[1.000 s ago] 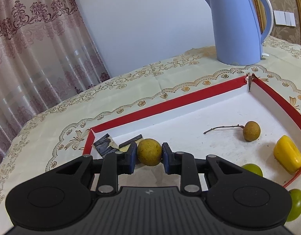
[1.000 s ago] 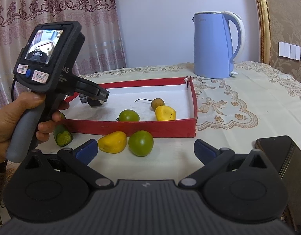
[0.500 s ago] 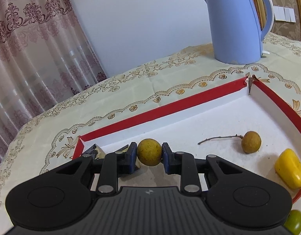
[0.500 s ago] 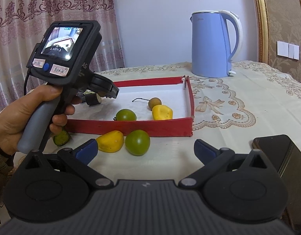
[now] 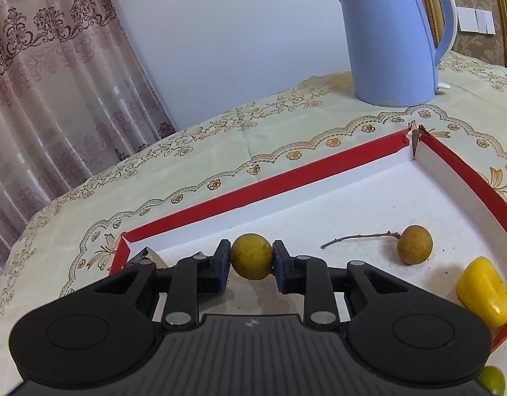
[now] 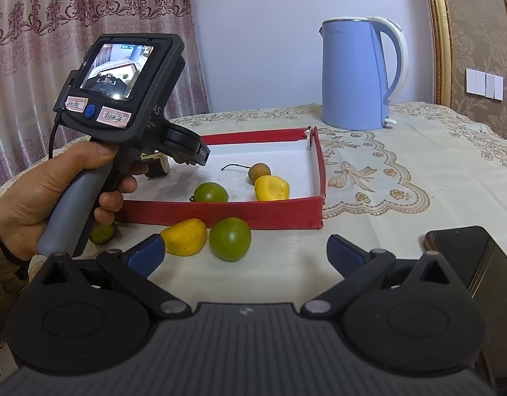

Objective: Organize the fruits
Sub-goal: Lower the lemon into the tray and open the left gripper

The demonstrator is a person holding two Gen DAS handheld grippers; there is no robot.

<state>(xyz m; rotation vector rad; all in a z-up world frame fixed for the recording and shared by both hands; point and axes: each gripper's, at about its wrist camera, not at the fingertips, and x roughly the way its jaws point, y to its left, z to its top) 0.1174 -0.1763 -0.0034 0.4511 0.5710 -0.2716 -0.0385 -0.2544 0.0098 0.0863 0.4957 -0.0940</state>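
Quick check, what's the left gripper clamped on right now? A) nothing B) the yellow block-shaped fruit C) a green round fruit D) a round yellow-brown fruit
D: in the left wrist view the left gripper has its blue pads pressed on both sides of the round yellow-brown fruit, above the white floor of the red-walled tray.

The left hand-held gripper (image 5: 251, 260), clamped on a round yellow-brown fruit (image 5: 251, 256), has carried it further toward the red tray's (image 5: 253, 188) left corner, away from the stemmed brown fruit (image 5: 414, 244) and yellow fruit (image 5: 484, 292). Seen from the right-hand side, the hand (image 6: 52, 191) holding it now sits higher and nearer the tray's middle.
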